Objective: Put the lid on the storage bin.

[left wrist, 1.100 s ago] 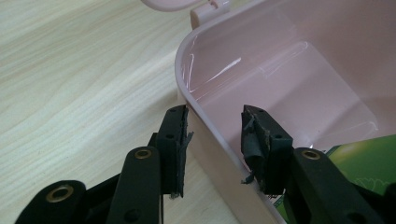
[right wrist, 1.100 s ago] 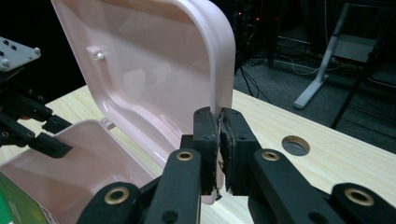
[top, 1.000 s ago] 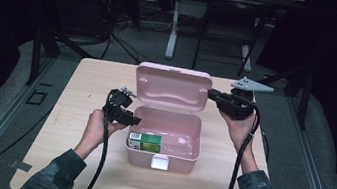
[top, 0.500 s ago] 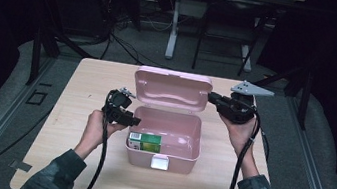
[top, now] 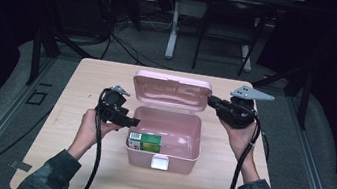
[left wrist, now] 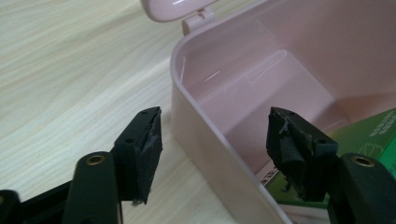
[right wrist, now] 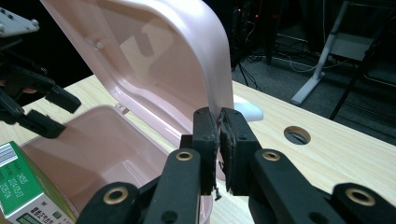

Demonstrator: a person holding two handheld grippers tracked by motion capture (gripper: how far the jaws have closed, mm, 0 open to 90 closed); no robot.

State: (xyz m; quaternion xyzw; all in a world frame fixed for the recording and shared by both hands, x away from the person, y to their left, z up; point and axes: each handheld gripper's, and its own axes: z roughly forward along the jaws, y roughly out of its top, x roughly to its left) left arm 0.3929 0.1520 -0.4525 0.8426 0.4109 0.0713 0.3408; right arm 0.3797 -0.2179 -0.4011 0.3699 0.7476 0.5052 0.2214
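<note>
Across table, box (top: 164, 139) lengthwise, lid (top: 171, 91) upright

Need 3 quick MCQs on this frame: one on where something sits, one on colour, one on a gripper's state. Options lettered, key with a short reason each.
1. Where is the green carton?
A. On the table beside the box
B. Inside the pink box, at its front left
C. Between the right gripper's pads

2. What colour is the lid?
A. Pink
B. Blue
C. White

3. How does the right gripper stand?
A. Open above the carton
B. Open, clear of the box
C. Shut on the lid's edge

Key:
1 B: the high view shows the carton lying within the box walls, near the left gripper, whose jaws have just been opening astride the box's left wall.
2 A: the lid matches the box in all views.
3 C: the right gripper view shows the pads pinched on the raised lid's rim.
</note>
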